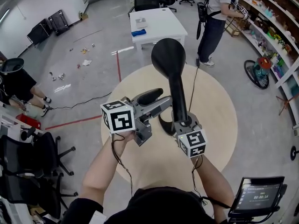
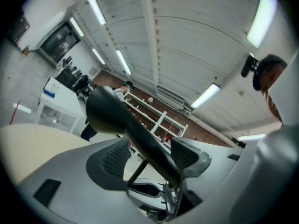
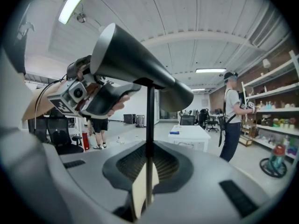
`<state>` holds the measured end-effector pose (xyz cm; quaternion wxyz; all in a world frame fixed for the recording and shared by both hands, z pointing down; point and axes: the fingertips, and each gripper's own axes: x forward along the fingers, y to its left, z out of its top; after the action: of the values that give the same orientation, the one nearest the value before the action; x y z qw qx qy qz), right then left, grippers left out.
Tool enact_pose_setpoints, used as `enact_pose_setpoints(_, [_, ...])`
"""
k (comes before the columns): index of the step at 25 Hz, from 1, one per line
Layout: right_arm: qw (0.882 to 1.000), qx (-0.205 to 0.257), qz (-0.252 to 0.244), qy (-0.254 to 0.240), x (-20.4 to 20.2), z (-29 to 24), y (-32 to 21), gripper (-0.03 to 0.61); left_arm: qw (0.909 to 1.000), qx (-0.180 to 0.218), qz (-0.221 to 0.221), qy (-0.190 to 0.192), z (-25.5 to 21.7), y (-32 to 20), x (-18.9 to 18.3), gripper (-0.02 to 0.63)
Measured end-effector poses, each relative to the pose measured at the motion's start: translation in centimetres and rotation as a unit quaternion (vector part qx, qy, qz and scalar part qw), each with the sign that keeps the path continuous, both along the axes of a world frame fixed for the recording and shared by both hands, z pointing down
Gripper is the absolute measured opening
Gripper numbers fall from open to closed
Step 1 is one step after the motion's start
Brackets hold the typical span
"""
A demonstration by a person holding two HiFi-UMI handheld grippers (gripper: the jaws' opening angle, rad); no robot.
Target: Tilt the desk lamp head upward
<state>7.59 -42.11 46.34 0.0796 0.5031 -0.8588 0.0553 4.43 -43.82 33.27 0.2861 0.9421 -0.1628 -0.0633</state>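
A black desk lamp stands on the round wooden table. Its cone head is tilted upward and away from me, above the thin stem and the base. My right gripper is shut on the stem, which runs up between its pads. From the left, my left gripper reaches the narrow rear of the head. In the left gripper view the head lies across the gripper, whose jaws stand open; the left pad is clear of it.
The lamp's cable trails off the far table edge. Beyond stand a white table and a person at shelves. Office chairs crowd the left, and a small screen sits at the lower right.
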Motion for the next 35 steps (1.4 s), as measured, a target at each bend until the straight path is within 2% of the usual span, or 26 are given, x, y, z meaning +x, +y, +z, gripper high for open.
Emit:
enact_pose_setpoints(2, [1.0, 0.0, 0.0, -0.001, 0.0, 0.1, 0.0, 0.043, 0.9956, -0.082, 0.005, 0.045, 1.7, -1.3, -0.4, 0.315])
enact_pose_setpoints(4, [1.0, 0.001, 0.001, -0.001, 0.0, 0.1, 0.0, 0.043, 0.9843, -0.148, 0.021, 0.094, 2.3, -2.5, -0.1, 0.339])
enact_pose_setpoints(5, [1.0, 0.001, 0.001, -0.001, 0.0, 0.2, -0.1, 0.043, 0.981, -0.162, 0.029, 0.103, 2.4, -3.0, 0.2, 0.344])
enact_pose_setpoints(8, [1.0, 0.0, 0.001, -0.001, -0.2, 0.2, -0.2, 0.043, 0.9808, -0.166, 0.048, 0.091, 2.4, -3.9, 1.4, 0.344])
enact_pose_setpoints(12, [1.0, 0.003, 0.002, -0.005, -0.4, 0.3, -0.2, 0.043, 0.9713, -0.192, 0.084, 0.113, 1.1, -3.5, 3.2, 0.344])
enact_pose_setpoints(14, [1.0, 0.004, 0.003, -0.006, -0.4, 0.3, -0.1, 0.043, 0.9723, -0.189, 0.09, 0.105, 1.2, -3.5, 3.9, 0.342])
enact_pose_setpoints(18, [1.0, 0.005, 0.002, -0.006, -0.5, 0.3, -0.2, 0.043, 0.9842, -0.141, 0.081, 0.07, 1.8, -3.9, 4.4, 0.342])
enact_pose_setpoints(23, [1.0, 0.007, 0.002, -0.007, -0.3, 0.2, -0.1, 0.043, 0.9839, -0.143, 0.067, 0.083, 1.8, -3.6, 4.4, 0.342])
enact_pose_setpoints(28, [1.0, 0.006, 0.003, -0.008, -0.2, 0.2, -0.1, 0.043, 0.9862, -0.123, 0.07, 0.086, 1.7, -3.5, 4.5, 0.342])
enact_pose_setpoints(35, [1.0, 0.004, 0.001, -0.006, -0.3, 0.2, -0.2, 0.043, 0.995, -0.033, 0.082, 0.048, 0.5, -3.5, 4.5, 0.342])
